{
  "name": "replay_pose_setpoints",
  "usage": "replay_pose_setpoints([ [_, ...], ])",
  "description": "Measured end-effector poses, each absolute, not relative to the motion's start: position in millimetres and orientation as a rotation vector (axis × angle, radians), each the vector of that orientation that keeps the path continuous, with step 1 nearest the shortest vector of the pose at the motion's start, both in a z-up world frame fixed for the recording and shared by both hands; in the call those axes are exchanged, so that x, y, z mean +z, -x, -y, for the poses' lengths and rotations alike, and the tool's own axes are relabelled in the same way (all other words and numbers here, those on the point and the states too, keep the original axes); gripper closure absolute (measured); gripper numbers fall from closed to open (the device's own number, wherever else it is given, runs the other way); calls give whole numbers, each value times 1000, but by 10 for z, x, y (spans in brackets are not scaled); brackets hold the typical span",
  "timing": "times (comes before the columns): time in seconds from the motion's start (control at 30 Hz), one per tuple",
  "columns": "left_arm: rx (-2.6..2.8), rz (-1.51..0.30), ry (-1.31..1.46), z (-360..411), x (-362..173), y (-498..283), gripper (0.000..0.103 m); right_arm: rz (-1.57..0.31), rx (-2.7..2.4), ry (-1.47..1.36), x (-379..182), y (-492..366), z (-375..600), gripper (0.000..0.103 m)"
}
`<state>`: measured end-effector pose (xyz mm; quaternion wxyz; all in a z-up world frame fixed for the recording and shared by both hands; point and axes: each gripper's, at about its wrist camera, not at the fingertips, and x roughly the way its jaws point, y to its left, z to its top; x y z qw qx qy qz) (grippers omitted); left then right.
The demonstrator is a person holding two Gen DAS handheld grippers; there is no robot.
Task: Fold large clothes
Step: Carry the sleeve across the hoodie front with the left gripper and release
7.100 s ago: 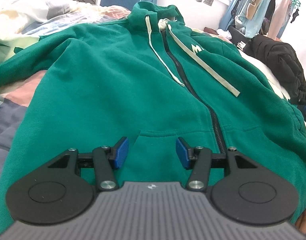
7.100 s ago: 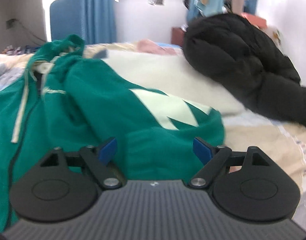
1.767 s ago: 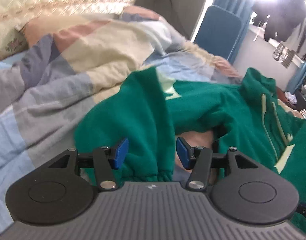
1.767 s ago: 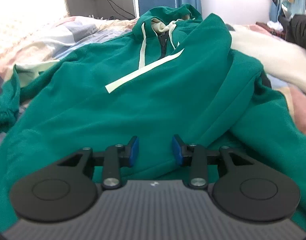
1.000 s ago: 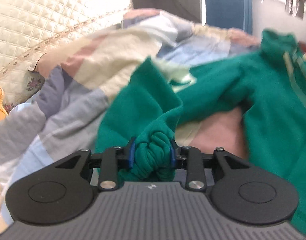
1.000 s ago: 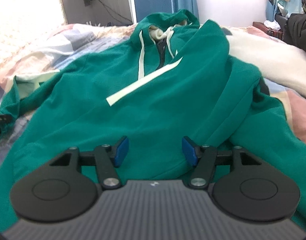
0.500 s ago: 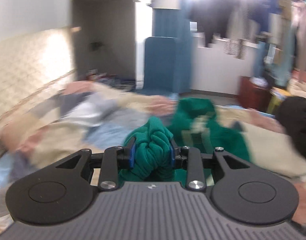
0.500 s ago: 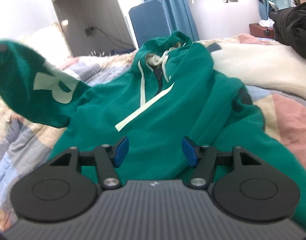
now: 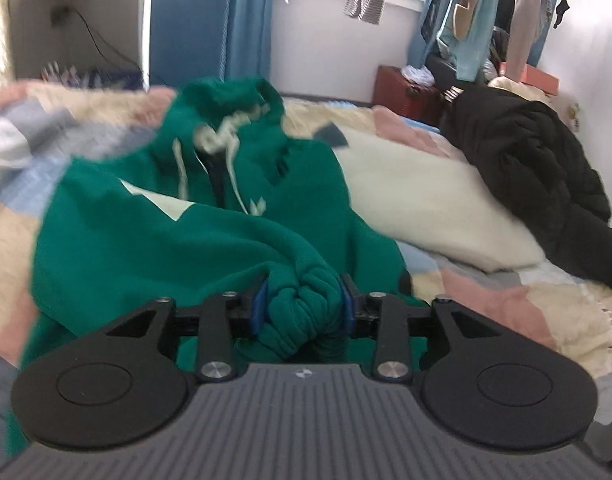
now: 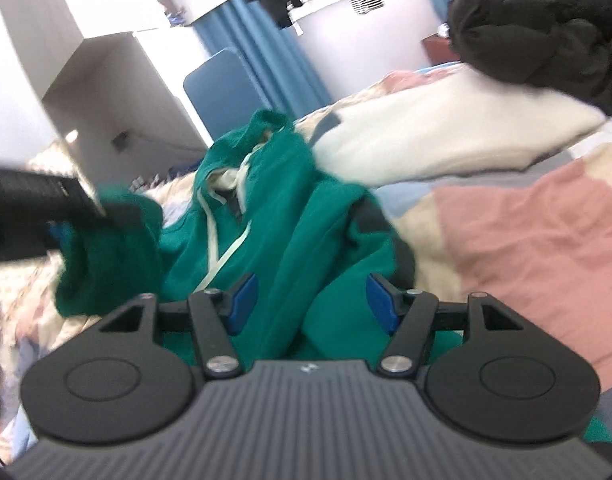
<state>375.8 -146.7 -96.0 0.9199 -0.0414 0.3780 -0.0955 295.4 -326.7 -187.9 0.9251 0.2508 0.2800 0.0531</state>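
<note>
A green zip hoodie [image 9: 146, 240] lies on the bed, hood [image 9: 226, 96] at the far end, with white drawstrings on its chest. My left gripper [image 9: 303, 309] has the bunched sleeve cuff [image 9: 298, 292] between its blue pads, over the hoodie's body. Its jaws are opening, and the cuff still fills the gap and touches both pads. In the right wrist view the left gripper [image 10: 58, 208] comes in from the left with the sleeve [image 10: 106, 248] hanging from it. My right gripper [image 10: 311, 302] stands open low over the hoodie's [image 10: 326, 240] right side, gripping nothing.
A black padded jacket [image 9: 526, 160] is heaped at the right on a cream pillow [image 9: 418, 200]. A patchwork quilt [image 9: 506, 312] covers the bed. A blue chair back [image 9: 190, 32], curtains and hanging clothes [image 9: 466, 0] line the far wall.
The left gripper has carried the sleeve cuff from the bed's left side across onto the hoodie's body, and its pads stand a little wider. The right gripper has rolled and shifted right, still open.
</note>
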Motion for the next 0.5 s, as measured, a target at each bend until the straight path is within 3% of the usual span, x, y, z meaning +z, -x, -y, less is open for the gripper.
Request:
replay_pose_setpoints([
  [0.07,-228,-777,110,1337,-1036,-3711,43,-572,113,-526,-1885,-2955,3288,39],
  [0.17,-262,-737,157,1108,-1057,-3588,29,-560,107,-517,-1867,-2928,3285,39],
  [0.33,-227,-694,237,412,-1192,-3361,29,-550,155,-485,-1803,-2908,3170,39],
  [0.5,-78,-729,373,-441,-1726,-3442,29,-549,219,-356,-1763,-2915,2826,39],
])
